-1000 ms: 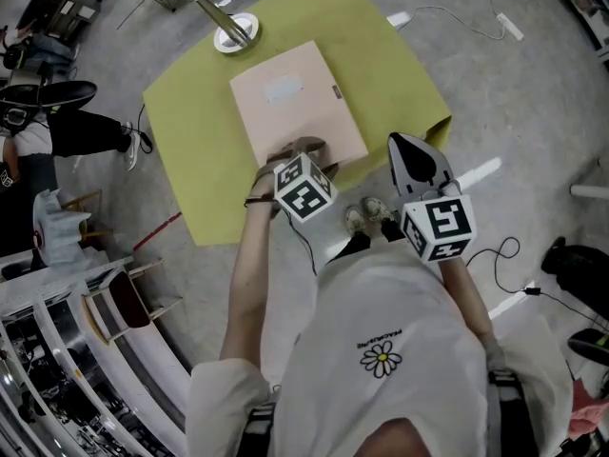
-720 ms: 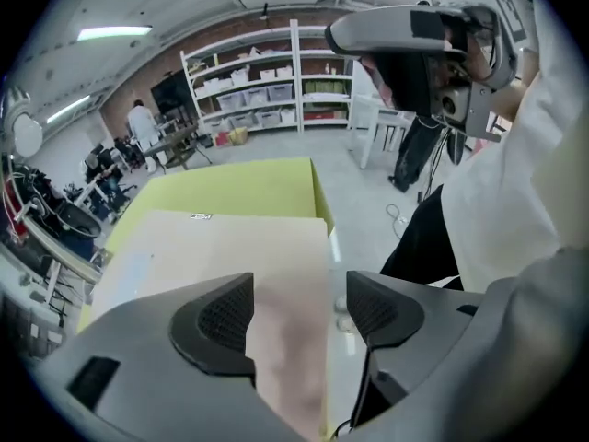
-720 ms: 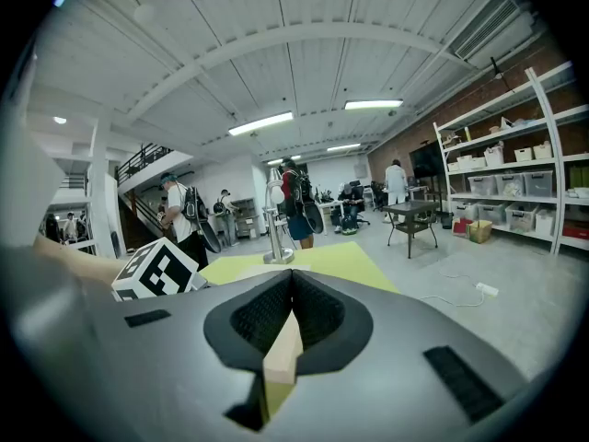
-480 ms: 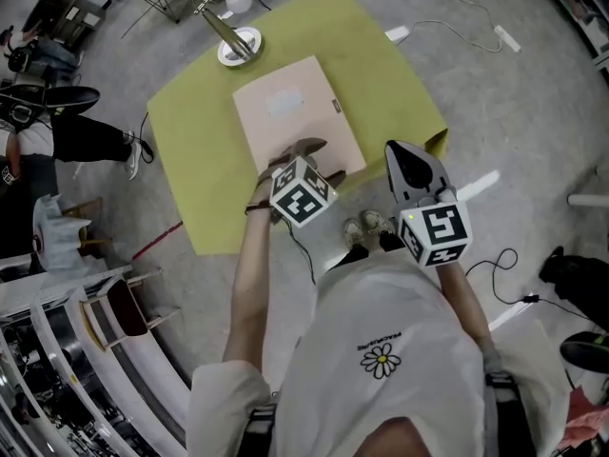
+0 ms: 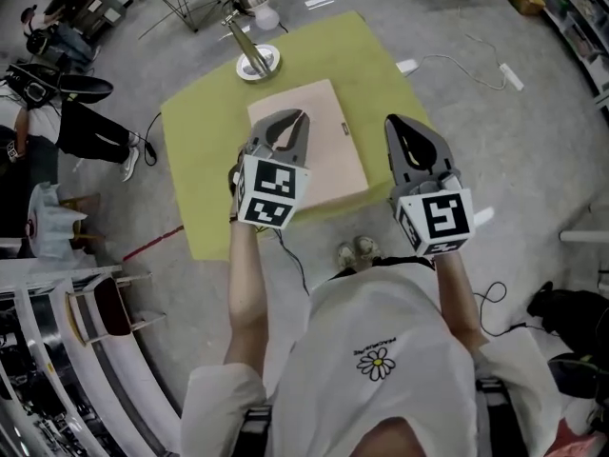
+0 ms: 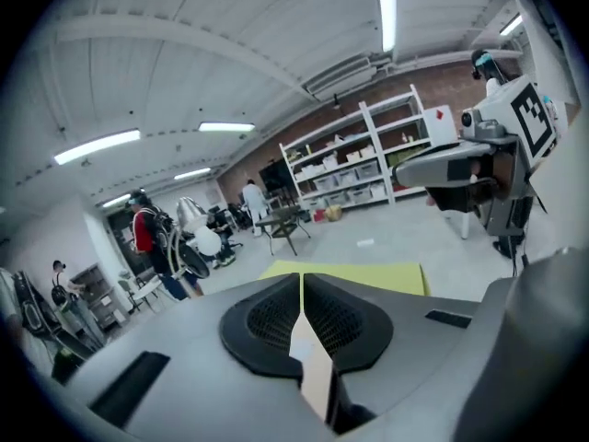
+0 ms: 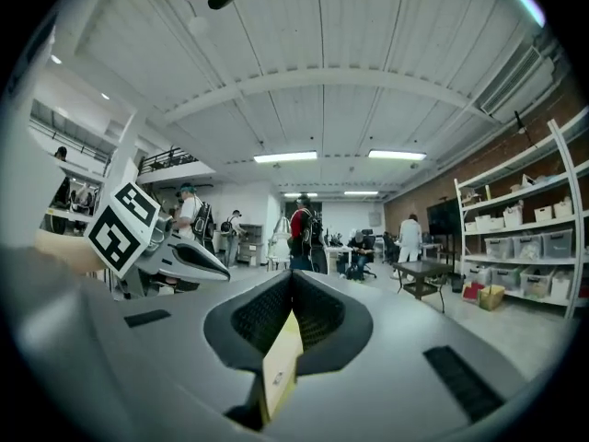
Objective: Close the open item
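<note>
A flat pale pink folder-like item (image 5: 335,160) lies shut on a yellow-green mat (image 5: 200,160) on the floor. My left gripper (image 5: 295,115) hangs in the air over the item's left part. Its jaws have just been closing and now meet with nothing between them (image 6: 302,276). My right gripper (image 5: 401,124) is held up beside the item's right edge, also shut and empty (image 7: 293,274). Each gripper shows in the other's view: the right gripper (image 6: 442,168) and the left gripper (image 7: 216,270). The item is not seen in either gripper view.
A desk lamp (image 5: 255,36) stands at the mat's far edge. Cables and a power strip (image 5: 511,24) lie on the grey floor to the right. People and chairs are at the left, metal racks (image 5: 57,350) at the lower left. The person's shoes (image 5: 357,252) are at the mat's near edge.
Both grippers have risen from low by the pink item's near edge. The left one lifted off the item and moved up over it. The item lies flat as before.
</note>
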The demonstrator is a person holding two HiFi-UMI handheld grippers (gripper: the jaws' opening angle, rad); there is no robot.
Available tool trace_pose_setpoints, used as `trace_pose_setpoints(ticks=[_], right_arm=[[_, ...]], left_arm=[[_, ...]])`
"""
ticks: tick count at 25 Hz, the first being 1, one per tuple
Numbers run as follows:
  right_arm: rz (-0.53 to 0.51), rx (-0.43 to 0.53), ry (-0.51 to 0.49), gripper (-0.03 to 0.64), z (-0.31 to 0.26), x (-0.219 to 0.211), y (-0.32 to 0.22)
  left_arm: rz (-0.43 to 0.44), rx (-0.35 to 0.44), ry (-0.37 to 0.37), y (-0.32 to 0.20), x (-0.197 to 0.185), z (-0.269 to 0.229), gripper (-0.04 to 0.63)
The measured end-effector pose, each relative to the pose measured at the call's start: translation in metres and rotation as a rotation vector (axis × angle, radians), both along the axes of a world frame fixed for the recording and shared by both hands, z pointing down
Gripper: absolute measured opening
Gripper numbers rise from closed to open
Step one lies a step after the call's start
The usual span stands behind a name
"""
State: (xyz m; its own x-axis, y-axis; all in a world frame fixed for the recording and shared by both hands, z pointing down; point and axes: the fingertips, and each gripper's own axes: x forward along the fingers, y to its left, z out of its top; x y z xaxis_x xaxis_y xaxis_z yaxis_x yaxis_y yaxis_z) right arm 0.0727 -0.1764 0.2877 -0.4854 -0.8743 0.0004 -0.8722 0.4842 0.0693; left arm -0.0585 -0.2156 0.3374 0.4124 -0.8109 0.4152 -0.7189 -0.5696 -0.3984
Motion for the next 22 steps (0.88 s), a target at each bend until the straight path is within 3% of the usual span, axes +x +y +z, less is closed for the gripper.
trace_pose_setpoints(ticks=[5, 7, 9, 13, 15, 19, 22], right_arm=[[-0.054, 0.09, -0.031, 0.012, -0.027, -0.028, 0.004], [-0.073, 0.089, -0.038, 0.012, -0.03, -0.038, 0.005], [-0.082, 0.075, -0.029, 0.012, -0.029, -0.047, 0.004], [-0.12, 0.025, -0.035, 0.012, -0.019, -0.064, 0.003], [-0.142, 0.008, -0.04, 0.012, -0.013, -0.072, 0.005], [-0.162, -0.028, -0.024, 0.012, 0.004, -0.084, 0.006], [-0.169, -0.055, 0.006, 0.012, 0.018, -0.091, 0.007]], left_arm=[[-0.038, 0.095, 0.165, 0.017, -0.019, -0.045, 0.025], [-0.106, 0.119, 0.225, 0.024, -0.027, -0.053, 0.025], [-0.252, 0.146, 0.323, 0.027, -0.045, -0.056, 0.025], [-0.576, 0.182, 0.593, 0.041, -0.091, -0.039, 0.025], [-0.637, 0.187, 0.612, 0.052, -0.103, -0.026, 0.025], [-0.614, 0.088, 0.566, 0.064, -0.101, 0.004, 0.023], [-0.683, 0.085, 0.634, 0.076, -0.11, 0.016, 0.017]])
